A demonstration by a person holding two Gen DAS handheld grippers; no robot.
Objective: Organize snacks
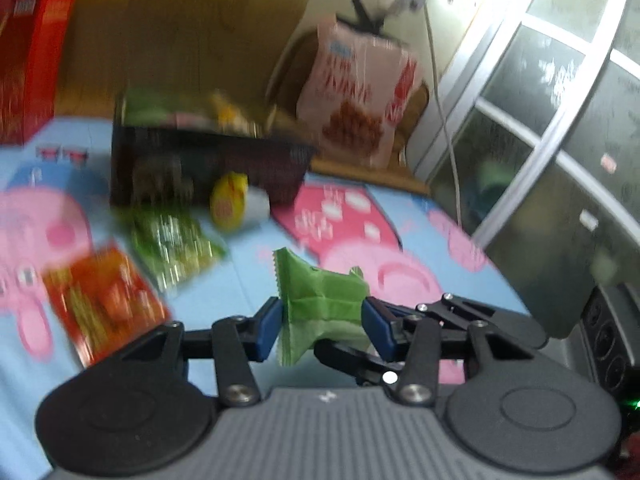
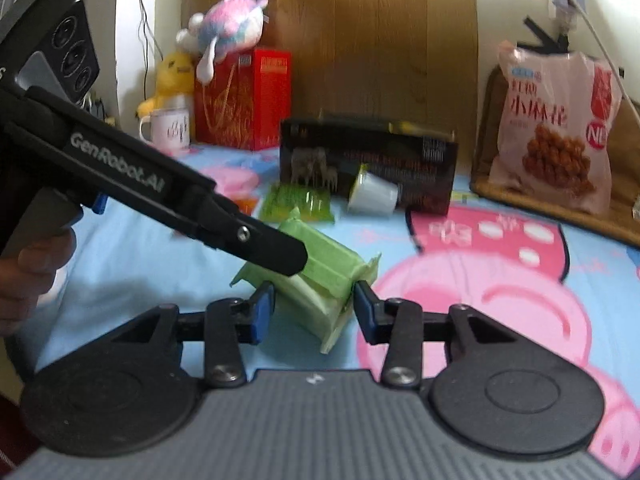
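A light green snack packet [image 1: 320, 300] is clamped between the blue pads of my left gripper [image 1: 322, 322] and held above the cartoon bedsheet. In the right wrist view the same packet [image 2: 320, 276] sits between my right gripper's [image 2: 314, 312] pads, which touch both its sides; the left gripper reaches in from the left over it. A dark box [image 1: 208, 164] with snacks inside stands behind. A green packet [image 1: 176, 244], a red packet [image 1: 104, 300] and a tipped jelly cup [image 1: 236, 200] lie in front of it.
A red carton [image 2: 244, 100], plush toys [image 2: 228, 28] and a mug [image 2: 168, 126] stand at the back left. A large pink snack bag [image 2: 556, 128] leans on a wooden tray at the right. A metal-framed window [image 1: 552, 120] is on the right.
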